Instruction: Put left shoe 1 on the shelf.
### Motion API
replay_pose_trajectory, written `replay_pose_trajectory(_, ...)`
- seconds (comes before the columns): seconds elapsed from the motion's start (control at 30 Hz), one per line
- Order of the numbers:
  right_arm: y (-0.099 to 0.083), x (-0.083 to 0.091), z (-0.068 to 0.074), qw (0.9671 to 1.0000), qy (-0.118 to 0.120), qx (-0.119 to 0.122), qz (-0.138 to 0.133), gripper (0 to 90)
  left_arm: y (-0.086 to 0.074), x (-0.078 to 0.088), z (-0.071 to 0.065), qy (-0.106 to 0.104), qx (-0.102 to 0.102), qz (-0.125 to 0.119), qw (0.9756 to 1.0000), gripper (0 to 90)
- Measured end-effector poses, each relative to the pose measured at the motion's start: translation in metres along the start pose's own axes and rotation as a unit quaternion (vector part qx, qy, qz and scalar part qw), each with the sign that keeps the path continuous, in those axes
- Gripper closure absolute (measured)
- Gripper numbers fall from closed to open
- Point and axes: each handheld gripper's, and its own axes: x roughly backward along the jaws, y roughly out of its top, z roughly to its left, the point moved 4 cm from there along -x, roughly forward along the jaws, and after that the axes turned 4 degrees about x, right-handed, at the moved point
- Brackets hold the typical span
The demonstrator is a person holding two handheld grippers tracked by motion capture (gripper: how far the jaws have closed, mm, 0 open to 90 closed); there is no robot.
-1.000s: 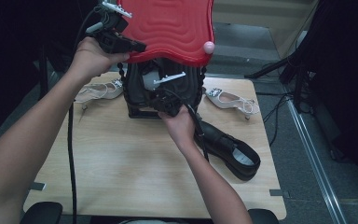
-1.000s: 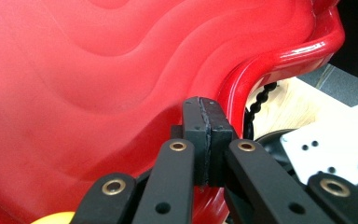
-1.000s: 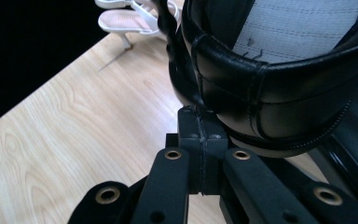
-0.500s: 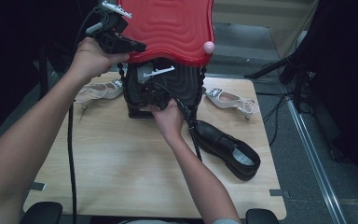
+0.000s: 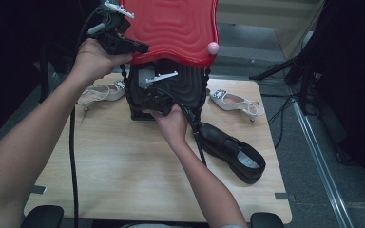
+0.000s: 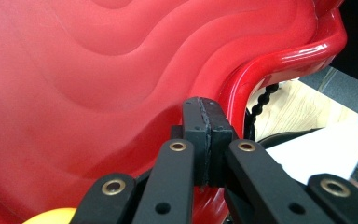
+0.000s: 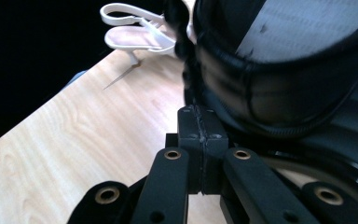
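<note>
A black bag point(image 5: 171, 90) stands upright at the far middle of a wooden table point(image 5: 123, 161), with a beaded chain point(image 5: 123, 76) hanging at its side. Its glossy red flap point(image 5: 176, 28), moulded in wavy ridges and tipped with a small pink knob point(image 5: 212, 47), is raised above the bag's open top.

The left gripper point(image 5: 140, 46) is held high at the flap's left edge. In the left gripper view its jaws are pressed together, pad against pad, right in front of the red flap point(image 6: 121, 70), just beside its curved rim; whether they pinch the flap cannot be told.

The right gripper point(image 5: 154, 97) sits low against the bag's front, the person's hand point(image 5: 173, 123) behind it. In the right gripper view its jaws are also closed with nothing seen between them, and a dark rounded shoe point(image 7: 279, 79) lies just beyond their tips, inside the bag.

On the table, a white sandal point(image 5: 102, 92) lies left of the bag and a second white sandal point(image 5: 233, 102) lies to its right. A black shoe point(image 5: 233, 152) rests near the right edge, closer to the person. The gripper's cable point(image 5: 72, 156) trails down the left side.
</note>
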Motion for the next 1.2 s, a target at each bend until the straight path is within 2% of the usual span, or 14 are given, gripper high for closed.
replay_pose_trajectory(0.13, -0.009, 0.011, 0.004, 0.9999, 0.014, 0.007, 0.001, 88.3, 0.001, 0.001, 0.0, 0.007, -0.004, 0.003, 1.0, 89.3)
replay_pose_trajectory(0.23, -0.015, 0.02, 0.006, 0.9997, 0.022, 0.013, 0.003, 85.5, 0.004, 0.005, -0.001, 0.014, -0.011, 0.009, 0.9998, 84.4)
replay_pose_trajectory(0.27, -0.017, 0.023, 0.006, 0.9995, 0.03, 0.013, 0.004, 83.6, 0.005, 0.007, -0.001, 0.01, -0.006, 0.006, 0.9999, 83.1)
replay_pose_trajectory(0.33, -0.02, 0.028, 0.006, 0.9992, 0.037, 0.014, 0.004, 80.0, 0.005, 0.013, -0.002, -0.015, 0.01, 0.004, 0.9998, 78.4)
replay_pose_trajectory(0.47, -0.027, 0.041, 0.006, 0.9981, 0.057, 0.021, -0.007, 71.2, -0.002, 0.018, -0.009, -0.025, 0.0, 0.027, 0.9993, 68.6)
replay_pose_trajectory(0.53, -0.032, 0.047, 0.006, 0.9976, 0.061, 0.028, -0.013, 67.6, -0.007, 0.022, -0.012, -0.024, 0.0, 0.014, 0.9996, 62.9)
replay_pose_trajectory(0.6, -0.039, 0.054, 0.006, 0.9971, 0.071, 0.026, -0.01, 64.2, -0.011, 0.027, -0.012, -0.026, 0.009, 0.003, 0.9996, 56.3)
replay_pose_trajectory(0.67, -0.045, 0.059, 0.005, 0.9972, 0.067, 0.033, -0.008, 62.8, -0.014, 0.033, -0.01, -0.03, 0.016, -0.009, 0.9994, 54.4)
replay_pose_trajectory(0.73, -0.051, 0.065, 0.002, 0.9971, 0.068, 0.032, -0.01, 62.1, -0.016, 0.038, -0.009, -0.041, 0.023, -0.008, 0.9988, 55.1)
replay_pose_trajectory(0.87, -0.061, 0.077, -0.001, 0.9971, 0.071, 0.027, -0.012, 60.5, -0.022, 0.044, -0.013, -0.041, 0.01, 0.0, 0.9991, 54.1)
replay_pose_trajectory(1.03, -0.076, 0.094, -0.007, 0.9973, 0.066, 0.026, -0.018, 59.5, -0.038, 0.043, -0.02, -0.053, 0.007, 0.006, 0.9985, 50.8)
replay_pose_trajectory(1.2, -0.09, 0.108, -0.013, 0.9978, 0.059, 0.027, -0.011, 59.4, -0.053, 0.037, -0.025, -0.07, 0.023, 0.011, 0.9972, 47.3)
